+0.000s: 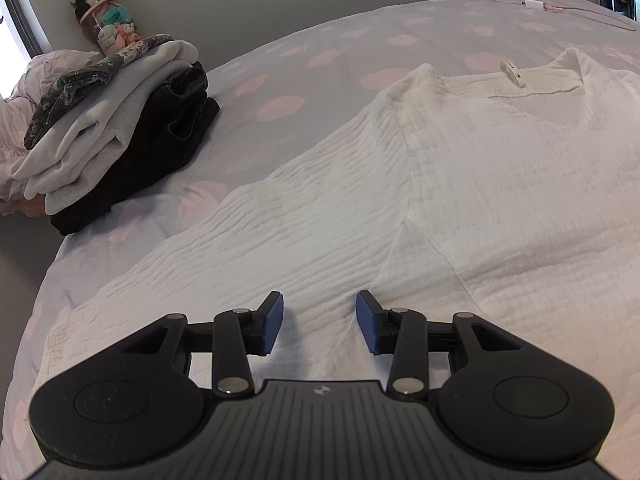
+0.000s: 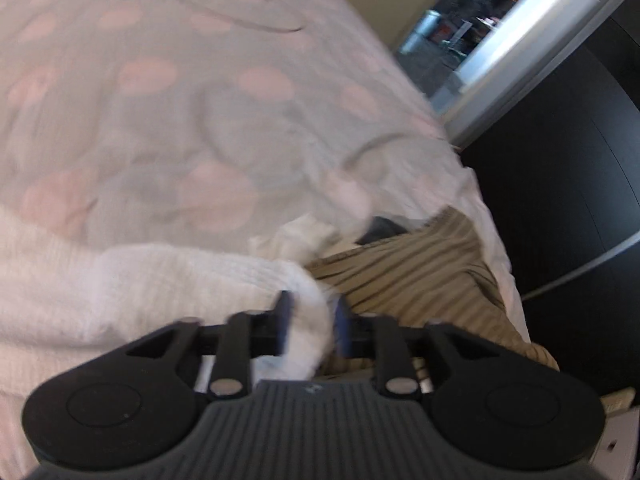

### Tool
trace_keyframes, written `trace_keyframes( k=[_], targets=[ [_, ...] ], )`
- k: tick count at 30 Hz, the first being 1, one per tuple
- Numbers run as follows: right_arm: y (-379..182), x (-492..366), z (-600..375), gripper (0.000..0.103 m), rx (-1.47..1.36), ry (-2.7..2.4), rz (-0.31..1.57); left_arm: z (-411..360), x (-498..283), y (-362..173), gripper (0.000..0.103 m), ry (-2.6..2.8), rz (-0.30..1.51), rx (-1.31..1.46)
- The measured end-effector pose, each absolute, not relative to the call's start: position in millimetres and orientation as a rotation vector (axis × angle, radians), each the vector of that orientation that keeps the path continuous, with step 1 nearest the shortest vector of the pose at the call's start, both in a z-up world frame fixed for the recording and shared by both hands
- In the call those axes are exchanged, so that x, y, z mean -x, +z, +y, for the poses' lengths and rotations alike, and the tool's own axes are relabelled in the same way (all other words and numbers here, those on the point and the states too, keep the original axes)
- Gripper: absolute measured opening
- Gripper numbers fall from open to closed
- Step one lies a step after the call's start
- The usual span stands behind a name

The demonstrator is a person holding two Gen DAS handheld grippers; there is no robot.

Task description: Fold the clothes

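A white textured shirt (image 1: 460,168) lies spread flat on the bed, collar and label at the far side. My left gripper (image 1: 319,322) is open, its blue pads resting just above the shirt's near sleeve area with nothing between them. In the blurred right wrist view, my right gripper (image 2: 311,322) is shut on the end of the shirt's white sleeve (image 2: 180,292), which trails off to the left.
A stack of folded clothes (image 1: 120,136), grey on black, sits at the bed's left with a panda toy jar (image 1: 100,16) behind. A cable (image 1: 560,10) lies at the far edge. A striped beige garment (image 2: 420,280) lies by the bed's right edge near a dark wardrobe (image 2: 560,180).
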State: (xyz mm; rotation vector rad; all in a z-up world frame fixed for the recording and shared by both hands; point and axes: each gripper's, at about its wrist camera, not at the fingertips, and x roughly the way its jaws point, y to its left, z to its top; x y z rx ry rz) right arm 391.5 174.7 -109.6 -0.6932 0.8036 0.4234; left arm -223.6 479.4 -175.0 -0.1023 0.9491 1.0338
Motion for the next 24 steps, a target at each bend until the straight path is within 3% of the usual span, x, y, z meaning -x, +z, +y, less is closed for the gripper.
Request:
trace_keyframes(
  k=[1, 5, 12, 13, 14, 24],
  targets=[
    [-103.3, -391.4, 168.2, 0.045, 0.654, 0.418, 0.802, 479.5, 224.4, -175.0, 0.048, 1.033, 0.947, 0.107],
    [-85.1, -380.7, 134.0, 0.046, 0.462, 0.444, 0.842, 477.0, 224.8, -173.6, 0.048, 1.030, 0.951, 0.103],
    [-138.6, -359.5, 114.5, 0.046, 0.367, 0.458, 0.965, 472.5, 225.6, -171.9, 0.048, 1.042, 0.969, 0.086],
    [-143.1, -357.0, 114.6, 0.042, 0.354, 0.454, 0.960, 472.6, 226.2, -171.9, 0.049, 1.045, 0.970, 0.086],
    [-144.9, -353.7, 114.9, 0.011, 0.338, 0.453, 0.962, 473.3, 226.7, -172.0, 0.052, 1.050, 0.970, 0.088],
    [-125.0, -363.7, 106.1, 0.004, 0.458, 0.253, 0.870, 474.7, 232.0, -173.2, 0.053, 1.033, 0.955, 0.092]
  ],
)
